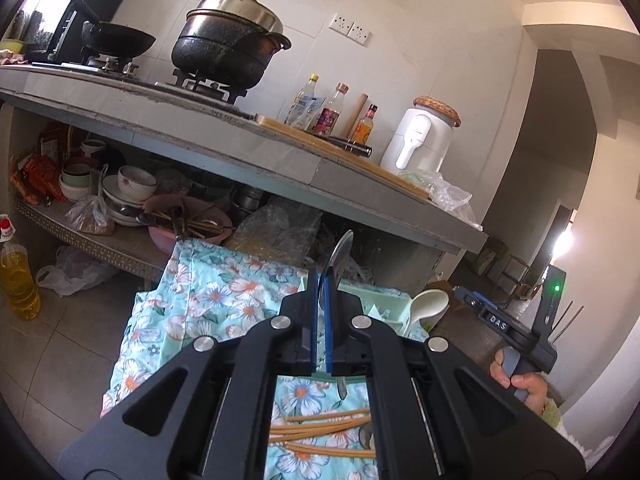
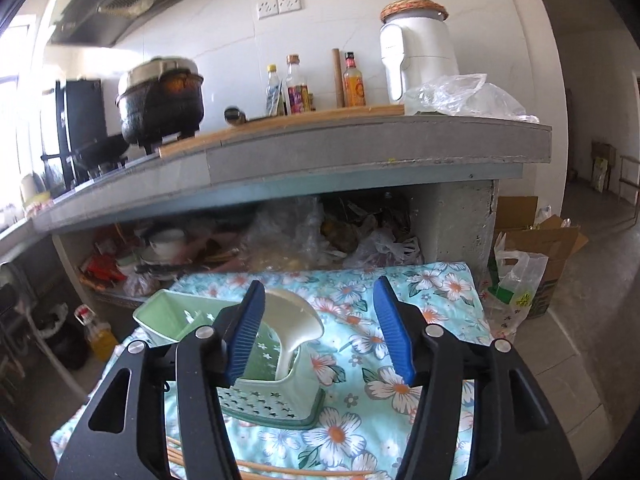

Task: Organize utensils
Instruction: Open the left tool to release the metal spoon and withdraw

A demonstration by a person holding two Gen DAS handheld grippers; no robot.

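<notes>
My left gripper is shut on a metal spoon. The spoon's bowl sticks up past the blue pads and its handle hangs below them. It hangs above a floral cloth where several wooden chopsticks lie. My right gripper is open over a pale green utensil holder. A white spoon stands in the holder, close to the left pad, and neither pad presses on it. The left wrist view also shows the holder, the white spoon and the right gripper, held by a hand.
A grey counter overhangs the cloth, carrying a black pot, a wok, bottles and a white appliance. Bowls and plastic bags fill the shelf under it. An oil bottle and a cardboard box stand on the floor.
</notes>
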